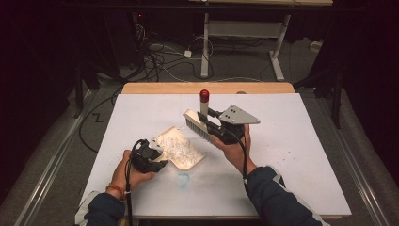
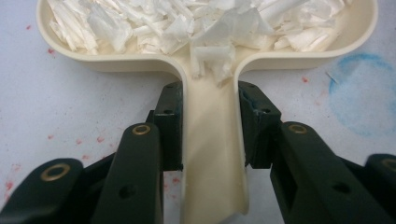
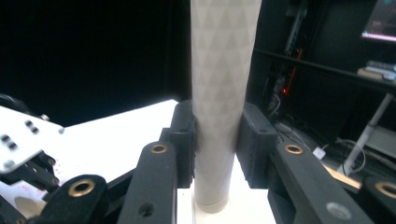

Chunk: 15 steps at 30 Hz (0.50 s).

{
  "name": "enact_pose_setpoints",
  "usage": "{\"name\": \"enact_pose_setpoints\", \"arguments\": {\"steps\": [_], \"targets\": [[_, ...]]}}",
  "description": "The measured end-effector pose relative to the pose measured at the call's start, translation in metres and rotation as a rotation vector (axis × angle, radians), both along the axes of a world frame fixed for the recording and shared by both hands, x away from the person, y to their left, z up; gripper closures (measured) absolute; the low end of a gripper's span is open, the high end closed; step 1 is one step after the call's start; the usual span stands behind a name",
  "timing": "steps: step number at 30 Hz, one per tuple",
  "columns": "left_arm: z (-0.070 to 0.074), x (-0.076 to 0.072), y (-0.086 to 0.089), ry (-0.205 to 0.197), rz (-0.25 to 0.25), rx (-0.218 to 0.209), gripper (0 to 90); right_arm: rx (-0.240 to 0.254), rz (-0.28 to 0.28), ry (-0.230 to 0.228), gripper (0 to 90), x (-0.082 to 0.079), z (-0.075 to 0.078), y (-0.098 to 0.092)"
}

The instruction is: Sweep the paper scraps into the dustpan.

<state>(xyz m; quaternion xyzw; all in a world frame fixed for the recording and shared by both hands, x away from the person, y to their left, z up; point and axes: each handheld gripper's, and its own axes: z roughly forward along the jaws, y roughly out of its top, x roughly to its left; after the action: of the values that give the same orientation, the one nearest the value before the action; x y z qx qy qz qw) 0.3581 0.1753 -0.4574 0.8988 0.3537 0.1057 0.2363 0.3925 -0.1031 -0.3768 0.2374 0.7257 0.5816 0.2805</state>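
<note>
Two grippers are at work over one white sheet (image 1: 291, 141) that covers most of a wooden table (image 1: 207, 88), and each has its jaws clamped on a handle. One cream dustpan (image 1: 181, 149) lies flat on the sheet, left of the middle and nearer the person's edge, and its tray is heaped with one pile of white paper scraps (image 2: 196, 23) too many to count. The left gripper (image 1: 157, 157) squeezes the dustpan's narrow handle (image 2: 212, 154) from both sides, the pads (image 2: 170, 126) tight against its walls, and a few scraps have slid into the mouth of that handle. One brush (image 1: 200, 125) is held clear above the sheet, just beyond the dustpan's far rim, with its head tilted, its pale bristles facing the dustpan and its red-capped handle end pointing up. The right gripper (image 1: 214, 123) is closed on the brush's grey patterned handle (image 3: 222, 93), which stands upright between the jaws in the right gripper view. One faint blue ring (image 1: 183, 179) marks the sheet just in front of the dustpan, near the person's edge, and small red specks are scattered around it. Bare sheet stretches wide to the right of the brush and along the far edge, while the left margin beside the dustpan is narrower. Beyond the table, cables (image 1: 160, 56) lie on the floor around one white desk frame (image 1: 244, 33).
</note>
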Motion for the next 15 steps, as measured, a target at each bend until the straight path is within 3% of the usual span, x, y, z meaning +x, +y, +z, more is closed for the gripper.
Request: {"name": "enact_pose_setpoints", "arguments": {"steps": [8,13,15], "targets": [[0.003,-0.004,0.003,-0.002,-0.002,0.009,63.1,-0.046,-0.023,0.031,71.5,0.001,-0.018,-0.009],[0.002,-0.006,0.006,-0.006,0.001,0.007,63.1,-0.105,-0.062,0.039,71.5,0.002,-0.027,-0.007],[0.002,-0.006,0.006,-0.003,0.001,0.007,63.2,-0.106,-0.062,0.045,71.6,0.002,-0.031,-0.005]]}}
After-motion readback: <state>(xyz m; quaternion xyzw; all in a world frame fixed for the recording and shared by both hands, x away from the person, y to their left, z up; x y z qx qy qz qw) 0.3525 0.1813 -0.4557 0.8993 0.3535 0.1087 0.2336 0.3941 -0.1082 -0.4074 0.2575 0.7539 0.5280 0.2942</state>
